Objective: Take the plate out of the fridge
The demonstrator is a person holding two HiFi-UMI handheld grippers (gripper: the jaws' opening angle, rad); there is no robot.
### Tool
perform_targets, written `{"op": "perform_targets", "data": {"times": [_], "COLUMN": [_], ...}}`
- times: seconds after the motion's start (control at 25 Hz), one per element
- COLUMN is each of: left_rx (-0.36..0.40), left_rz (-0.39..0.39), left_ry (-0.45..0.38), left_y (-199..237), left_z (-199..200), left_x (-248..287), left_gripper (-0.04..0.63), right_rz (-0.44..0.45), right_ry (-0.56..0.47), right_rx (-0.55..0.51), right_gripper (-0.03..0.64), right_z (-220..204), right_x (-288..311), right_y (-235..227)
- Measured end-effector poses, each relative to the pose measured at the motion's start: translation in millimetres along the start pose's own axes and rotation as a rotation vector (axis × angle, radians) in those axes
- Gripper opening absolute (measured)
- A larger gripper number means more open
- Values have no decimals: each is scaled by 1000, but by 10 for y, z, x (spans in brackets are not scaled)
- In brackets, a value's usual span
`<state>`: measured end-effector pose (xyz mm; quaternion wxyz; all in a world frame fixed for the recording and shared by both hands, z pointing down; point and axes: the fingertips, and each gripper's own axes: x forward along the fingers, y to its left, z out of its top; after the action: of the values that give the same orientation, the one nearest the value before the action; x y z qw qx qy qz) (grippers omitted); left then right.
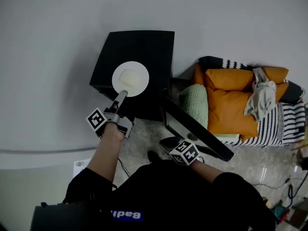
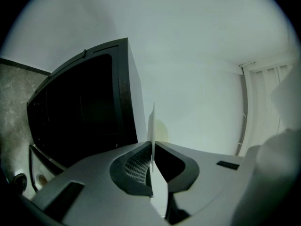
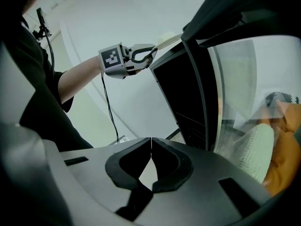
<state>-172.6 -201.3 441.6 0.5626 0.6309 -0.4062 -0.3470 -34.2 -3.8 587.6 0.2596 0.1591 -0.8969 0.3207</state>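
At the left, the left gripper [image 1: 122, 95] is clamped on the rim of the round white plate [image 1: 131, 79], which it holds level outside the small black box-shaped fridge [image 1: 144, 47], above the front edge of its top. Right of that, the fridge's dark glass-fronted door [image 1: 197, 129] stands open. The right gripper [image 3: 151, 147] beside it has its jaws pressed together on nothing, with orange cushions [image 1: 231, 107] farther right.

Black short-sleeved top [image 1: 183, 196], grey left gripper [image 2: 151, 145] and right gripper [image 3: 151, 140], black-padded jaws, black-and-white marker cubes [image 1: 96, 119]
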Motion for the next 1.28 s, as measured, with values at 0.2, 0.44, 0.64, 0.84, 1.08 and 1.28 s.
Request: {"op": "perform_targets", "data": {"times": [0.2,0.44,0.64,0.84,1.08,1.28], "left_rx": [-13,-33,-46,-35,-36,-40], "left_rz": [2,9,7,22,5,-35], "left_ry": [0,-3,-15,-43,-64,-90], "left_y": [23,72,102,154,182,164], "left_z": [-18,-36,-41,-5,16,28], "left_x": [76,162,195,211,244,242], "left_gripper": [21,25,31,31,31,51], "right_rz": [3,11,8,-2,-16,-17], "right_ry": [-4,13,19,15,16,13], "right_rx": [6,23,25,7,-4,-7], "right_gripper": [11,12,11,11,12,12], "right_z": [2,-15,-26,-19,-26,-11], "right_x": [14,2,-9,-5,-25,-74], "right_y": [-10,-26,-35,-61,-82,-52]}}
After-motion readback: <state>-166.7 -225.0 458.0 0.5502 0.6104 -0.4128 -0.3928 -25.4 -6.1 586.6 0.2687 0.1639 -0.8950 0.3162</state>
